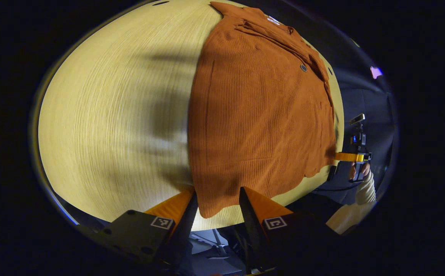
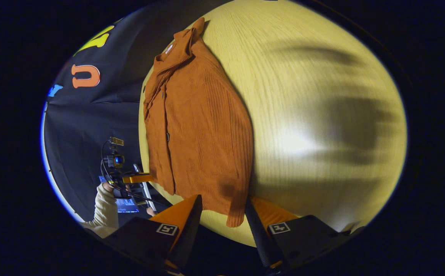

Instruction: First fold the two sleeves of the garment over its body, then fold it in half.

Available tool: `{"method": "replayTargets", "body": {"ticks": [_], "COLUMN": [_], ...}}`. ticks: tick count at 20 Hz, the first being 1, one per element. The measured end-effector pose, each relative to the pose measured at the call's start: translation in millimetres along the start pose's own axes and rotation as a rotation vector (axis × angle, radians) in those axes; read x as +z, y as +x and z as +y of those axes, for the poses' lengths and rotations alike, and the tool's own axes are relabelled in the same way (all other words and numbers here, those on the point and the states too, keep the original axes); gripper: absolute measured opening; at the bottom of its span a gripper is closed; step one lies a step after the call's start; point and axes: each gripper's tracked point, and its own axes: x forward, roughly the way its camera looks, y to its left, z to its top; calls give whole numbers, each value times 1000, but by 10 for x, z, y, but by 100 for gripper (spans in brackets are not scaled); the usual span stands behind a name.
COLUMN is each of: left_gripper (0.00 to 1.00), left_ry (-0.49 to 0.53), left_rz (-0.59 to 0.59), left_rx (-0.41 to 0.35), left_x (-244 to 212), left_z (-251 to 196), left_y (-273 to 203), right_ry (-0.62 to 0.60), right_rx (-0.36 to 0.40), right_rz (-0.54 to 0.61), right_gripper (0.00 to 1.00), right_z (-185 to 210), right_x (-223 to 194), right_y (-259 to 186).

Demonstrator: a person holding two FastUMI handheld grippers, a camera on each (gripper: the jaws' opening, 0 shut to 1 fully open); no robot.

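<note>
In the left gripper view, the left hand-held gripper (image 1: 216,209) is hovering wide at the desk (image 1: 122,115) edge, straddling the shirt (image 1: 261,115) hem corner, likely for a fold, while in the right gripper view the right hand-held gripper (image 2: 222,214) is likewise gaping around the other corner.

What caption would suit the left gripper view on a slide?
Left gripper open around the hem of the orange garment spread on the wooden table.

Both views face the garment (image 1: 261,122) closely from opposite table (image 1: 111,115) edges.
</note>
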Motion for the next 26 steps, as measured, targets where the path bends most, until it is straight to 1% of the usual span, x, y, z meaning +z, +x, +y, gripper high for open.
{"method": "replayTargets", "body": {"ticks": [1,2,3,4,5,6,7,8,9,10,11,12,13,15,17,18,20,22,25,26], "left_gripper": [69,63,67,47,41,23,21,16,14,11,10,7,6,4,3,3,3,3,3,3], "left_ry": [-21,-42,-62,-86,-106,-125,-130,-117,-100,-73,-50,-38,-30,-5,15,13,10,14,26,41], "left_rz": [-1,-7,-12,-19,-24,-31,-34,-38,-45,-48,-50,-48,-49,-58,-71,-75,-88,-131,-210,-233], "left_rx": [-10,-13,-9,-16,-27,-40,-47,-51,-49,-34,-18,-3,8,14,5,-6,-19,-4,-37,-47], "left_x": [4,14,16,18,14,8,10,6,16,26,33,48,66,61,74,68,31,114,393,507], "left_z": [7,8,6,15,43,56,100,110,126,126,126,133,138,73,97,65,23,-18,-299,-394], "left_y": [-5,-17,-54,-96,-120,-144,-152,-154,-160,-167,-168,-183,-203,-210,-253,-290,-407,-547,-789,-868], "right_ry": [15,19,26,41,56,68,71,58,28,24,12,4,-3,-67,-107,-118,-125,-166,-225,-243], "right_rx": [13,-2,-6,4,14,20,22,13,-51,-54,-58,-64,-75,-96,-129,-129,-91,-71,1,15], "right_rz": [2,5,3,-1,-4,-6,-9,-14,-16,-19,-18,-20,-26,-36,-34,-41,-67,-118,-180,-201], "right_gripper": [69,70,67,56,45,45,45,45,48,43,7,14,12,8,8,8,8,8,8,5], "right_z": [34,5,-10,3,11,11,15,3,-125,-110,-103,-99,-75,-72,-55,-11,196,369,845,988], "right_x": [-13,-25,-30,-33,-26,-21,-23,-24,-35,-12,-11,4,-4,-32,-38,-8,74,138,262,351], "right_y": [32,79,87,107,93,90,88,96,101,131,118,119,160,119,129,104,40,-110,-340,-390]}}
